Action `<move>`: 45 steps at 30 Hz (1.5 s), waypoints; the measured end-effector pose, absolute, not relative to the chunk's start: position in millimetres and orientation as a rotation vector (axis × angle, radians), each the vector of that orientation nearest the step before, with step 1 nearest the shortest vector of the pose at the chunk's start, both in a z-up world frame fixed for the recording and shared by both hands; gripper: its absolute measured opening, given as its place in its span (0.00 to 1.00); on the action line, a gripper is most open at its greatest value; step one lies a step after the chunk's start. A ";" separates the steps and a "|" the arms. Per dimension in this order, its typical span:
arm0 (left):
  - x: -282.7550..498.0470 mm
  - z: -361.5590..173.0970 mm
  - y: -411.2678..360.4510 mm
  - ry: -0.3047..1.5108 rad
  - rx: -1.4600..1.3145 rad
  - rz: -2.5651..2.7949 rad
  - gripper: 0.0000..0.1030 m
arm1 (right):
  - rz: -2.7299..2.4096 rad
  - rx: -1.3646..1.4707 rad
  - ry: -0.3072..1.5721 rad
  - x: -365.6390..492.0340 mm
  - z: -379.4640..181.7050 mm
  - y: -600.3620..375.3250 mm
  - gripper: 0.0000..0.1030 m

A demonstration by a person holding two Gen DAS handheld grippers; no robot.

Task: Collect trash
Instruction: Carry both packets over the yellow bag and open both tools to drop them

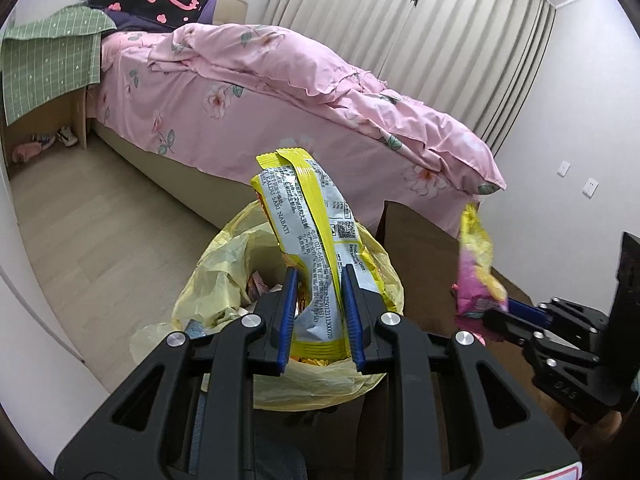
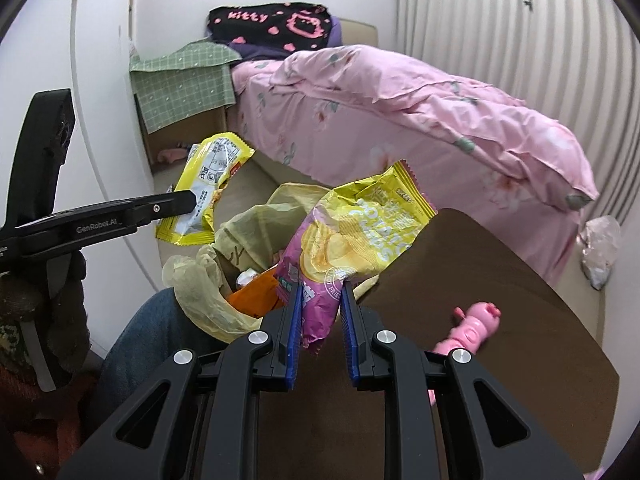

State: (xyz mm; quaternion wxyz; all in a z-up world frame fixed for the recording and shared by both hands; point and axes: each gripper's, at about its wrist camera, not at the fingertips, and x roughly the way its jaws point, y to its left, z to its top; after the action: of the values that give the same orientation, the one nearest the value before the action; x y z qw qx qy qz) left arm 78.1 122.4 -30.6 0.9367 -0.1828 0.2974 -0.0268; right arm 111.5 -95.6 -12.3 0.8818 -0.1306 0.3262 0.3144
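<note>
My left gripper (image 1: 319, 270) is shut on a yellow and white snack wrapper (image 1: 308, 216), which stands upright above the bin with the yellow trash bag (image 1: 216, 276). Several wrappers lie inside the bag. My right gripper (image 2: 321, 286) is shut on the lower end of a pink and yellow potato chips bag (image 2: 360, 232), held over the near edge of the brown table beside the trash bag (image 2: 200, 280). In the right wrist view, the left gripper (image 2: 188, 202) with its wrapper (image 2: 208, 184) shows at the left. In the left wrist view, the right gripper (image 1: 516, 314) with the chips bag (image 1: 478, 264) shows at the right.
A brown table (image 2: 500, 280) carries a pink toy (image 2: 476, 324). A bed with a pink cover (image 1: 280, 92) lies behind the bin. A cardboard box under a green cloth (image 1: 48, 64) stands by the wall. Crumpled plastic (image 2: 600, 248) lies on the floor. A person's jeans leg (image 2: 140, 328) is beside the bin.
</note>
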 end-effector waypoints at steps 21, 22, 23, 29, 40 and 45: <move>177.0 -125.3 99.2 0.882 -0.279 0.032 0.21 | 0.821 -0.364 0.959 206.9 -101.4 -50.9 0.18; 177.5 -125.5 100.0 0.880 -0.281 0.032 0.21 | 0.822 -0.369 0.950 205.6 -101.4 -51.1 0.18; 177.3 -125.5 101.2 0.879 -0.284 0.028 0.21 | 0.824 -0.364 0.943 205.4 -101.6 -52.1 0.18; 166.9 -116.5 105.5 0.853 -0.348 -0.035 0.21 | 0.820 -0.324 0.923 201.9 -101.2 -55.9 0.18; 167.0 -101.1 103.7 0.829 -0.355 -0.060 0.23 | 0.796 -0.279 0.922 201.0 -95.4 -57.5 0.21; 163.9 -98.2 106.2 0.812 -0.398 -0.073 0.36 | 0.783 -0.217 0.904 197.4 -90.0 -67.6 0.35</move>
State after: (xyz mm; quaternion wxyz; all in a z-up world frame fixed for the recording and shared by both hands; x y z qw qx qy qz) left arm 163.9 106.2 -98.2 0.8989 -0.1924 0.3920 -0.0353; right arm 197.4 -67.6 -90.0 0.8210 -0.1018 0.4245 0.3679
